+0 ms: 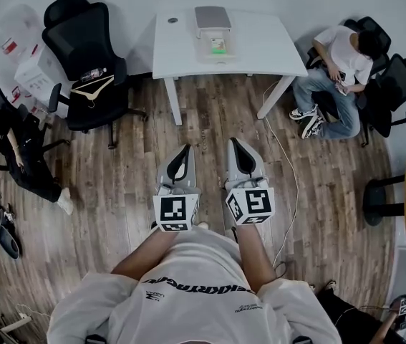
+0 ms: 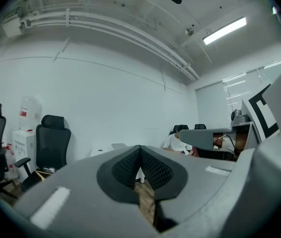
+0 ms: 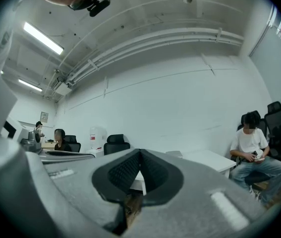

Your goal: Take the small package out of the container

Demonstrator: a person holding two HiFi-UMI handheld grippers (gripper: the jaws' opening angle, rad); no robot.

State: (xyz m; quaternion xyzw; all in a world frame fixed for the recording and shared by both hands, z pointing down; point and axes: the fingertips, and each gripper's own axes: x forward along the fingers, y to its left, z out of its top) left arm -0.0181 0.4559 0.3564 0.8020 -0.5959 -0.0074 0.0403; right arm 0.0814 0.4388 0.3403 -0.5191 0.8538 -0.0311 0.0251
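Filling the bottom of the head view is the white shirt (image 1: 188, 303) of the person who holds both tools, bare forearms reaching up the frame. Beyond them spreads the wooden floor (image 1: 124, 178). A white worktop (image 1: 260, 45) stands at the upper centre, well apart from the tools. A black office chair (image 1: 84, 49) with a wooden hanger (image 1: 92, 88) on its seat stands at the upper left, and a seated person (image 1: 335, 67) is at the upper right.

The left tool (image 1: 182, 156) and the right tool (image 1: 238, 149) sit side by side at mid-frame over the floor, both pointing up the picture toward the worktop. In the left gripper view the left tool (image 2: 140, 151) has its ribbed pads pressed together with nothing between them. The right gripper view shows the right tool (image 3: 140, 155) the same way, pads meeting and empty.

On the worktop rests a clear container (image 1: 204, 49), a grey flat piece (image 1: 212, 16) at its far end. The small package (image 1: 218, 45), green, lies inside the container.
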